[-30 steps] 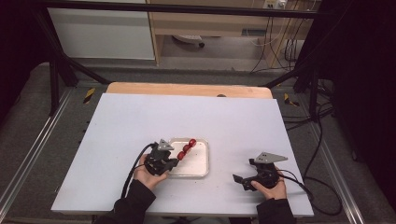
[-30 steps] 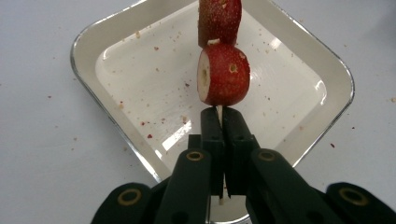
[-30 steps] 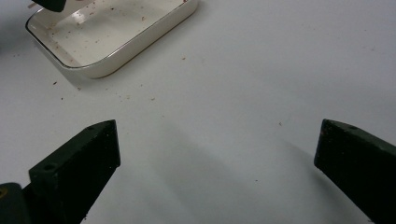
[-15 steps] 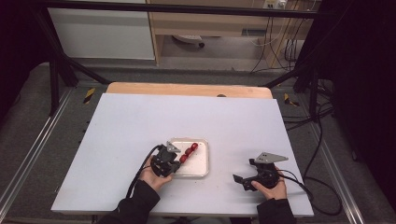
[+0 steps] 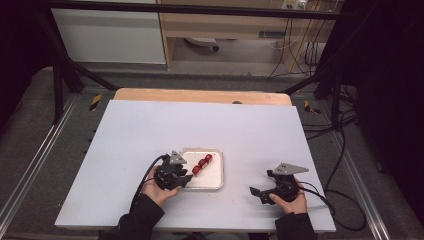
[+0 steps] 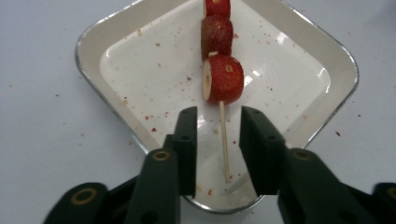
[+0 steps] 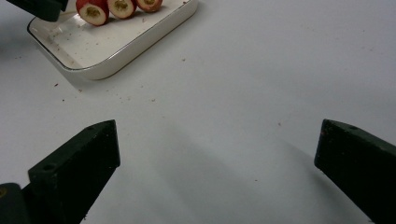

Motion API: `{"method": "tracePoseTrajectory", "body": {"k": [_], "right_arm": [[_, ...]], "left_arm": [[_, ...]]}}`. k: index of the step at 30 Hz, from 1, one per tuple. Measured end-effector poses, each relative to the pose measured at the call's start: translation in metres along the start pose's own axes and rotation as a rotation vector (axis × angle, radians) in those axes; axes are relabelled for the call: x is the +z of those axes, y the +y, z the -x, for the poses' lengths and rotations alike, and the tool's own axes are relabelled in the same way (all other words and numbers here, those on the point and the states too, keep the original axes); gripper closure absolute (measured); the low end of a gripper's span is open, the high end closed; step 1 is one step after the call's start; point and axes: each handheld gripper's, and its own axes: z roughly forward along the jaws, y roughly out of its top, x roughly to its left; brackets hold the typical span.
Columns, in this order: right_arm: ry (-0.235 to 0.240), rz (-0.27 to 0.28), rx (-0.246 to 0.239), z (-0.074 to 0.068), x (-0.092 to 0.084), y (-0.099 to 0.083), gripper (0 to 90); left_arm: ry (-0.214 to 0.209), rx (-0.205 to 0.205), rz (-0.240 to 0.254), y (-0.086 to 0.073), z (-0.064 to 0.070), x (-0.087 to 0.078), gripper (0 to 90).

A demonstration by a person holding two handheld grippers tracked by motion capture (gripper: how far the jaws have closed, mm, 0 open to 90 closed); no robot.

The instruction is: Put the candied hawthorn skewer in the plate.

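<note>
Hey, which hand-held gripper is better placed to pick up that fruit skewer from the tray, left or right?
Left. The left hand-held gripper already has its open jaws on either side of the skewer stick, over the tray. The right hand-held gripper sits off to the side on bare table, jaws wide open.

Tray (image 6: 327,56): glossy white, looks ceramic, thin metallic rim. Skewer stick (image 6: 224,140): bare pale wood. Fruit pieces (image 6: 223,78): red, rough-speckled skin. Table (image 5: 150,130): smooth matt white. Gripper jaws: matt black plastic.

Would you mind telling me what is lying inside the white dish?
The white dish holds a skewer threaded with three red fruit pieces, plus scattered crumbs. The left gripper covers the dish's near rim; its jaws straddle the stick.
</note>
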Motion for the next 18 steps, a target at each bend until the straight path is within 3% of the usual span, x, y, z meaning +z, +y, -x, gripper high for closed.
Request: {"method": "tracePoseTrajectory", "body": {"k": [6,12,18], "right_arm": [[-0.001,0.0,0.0,0.0,0.0,0.0,0.6],[-0.001,-0.003,0.0,0.0,0.0,0.0,0.6],[0.003,-0.007,-0.001,0.0,0.001,0.0,0.6]], "left_arm": [[-0.049,0.033,0.038,-0.016,-0.013,-0.018,43.6],[-0.069,0.019,0.048,-0.036,-0.028,-0.031,25.9],[-0.065,-0.013,0.066,-0.058,-0.047,-0.044,15.8]]}}
